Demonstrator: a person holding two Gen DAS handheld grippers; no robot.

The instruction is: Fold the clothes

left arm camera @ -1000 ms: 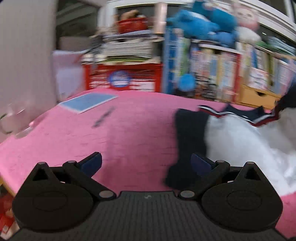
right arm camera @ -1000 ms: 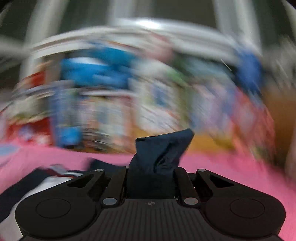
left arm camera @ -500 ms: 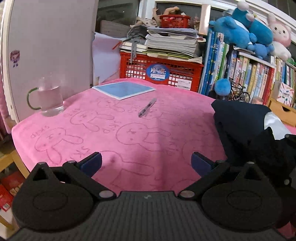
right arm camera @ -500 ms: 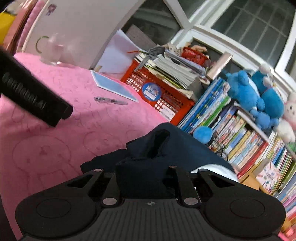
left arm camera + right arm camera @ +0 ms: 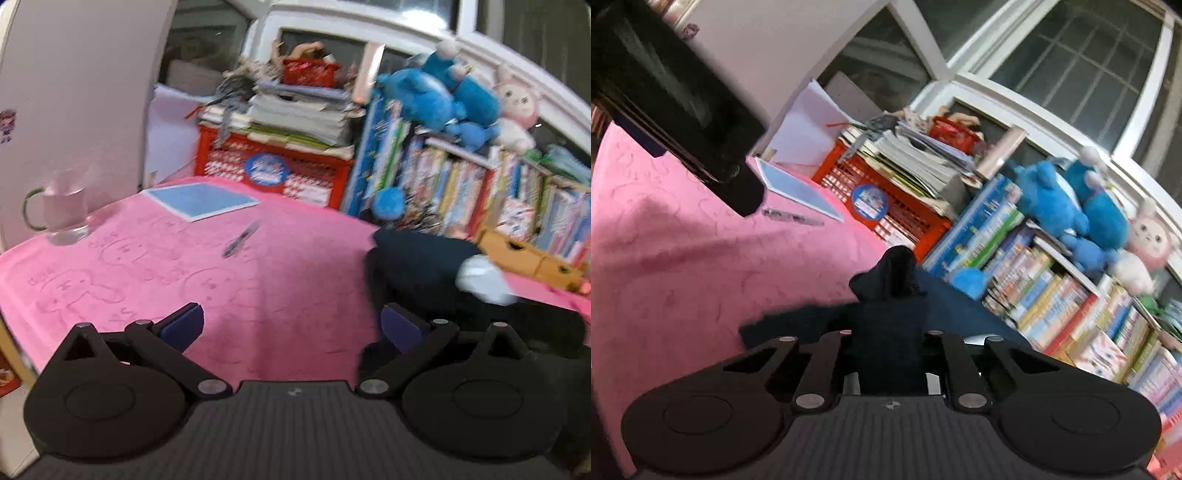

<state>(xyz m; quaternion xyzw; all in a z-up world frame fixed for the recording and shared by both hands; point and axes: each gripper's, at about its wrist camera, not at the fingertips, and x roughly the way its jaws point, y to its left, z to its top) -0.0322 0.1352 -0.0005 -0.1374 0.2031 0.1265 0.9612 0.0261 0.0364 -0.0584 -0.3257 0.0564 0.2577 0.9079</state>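
Left tongs [image 5: 291, 325] gape over the pink cloth [image 5: 155, 266]; right tongs [image 5: 888, 354], rolled sideways, closing on navy garment [image 5: 886, 288].

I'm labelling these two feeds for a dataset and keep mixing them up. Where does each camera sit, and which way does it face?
Left wrist: on the left gripper, looking along its open fingers across the pink cloth toward the bookshelf.
Right wrist: on the right gripper, tilted, jaws closing with the navy garment between them; the other gripper's black body fills the upper left.
Both show: red crate, pen, blue plush toys.
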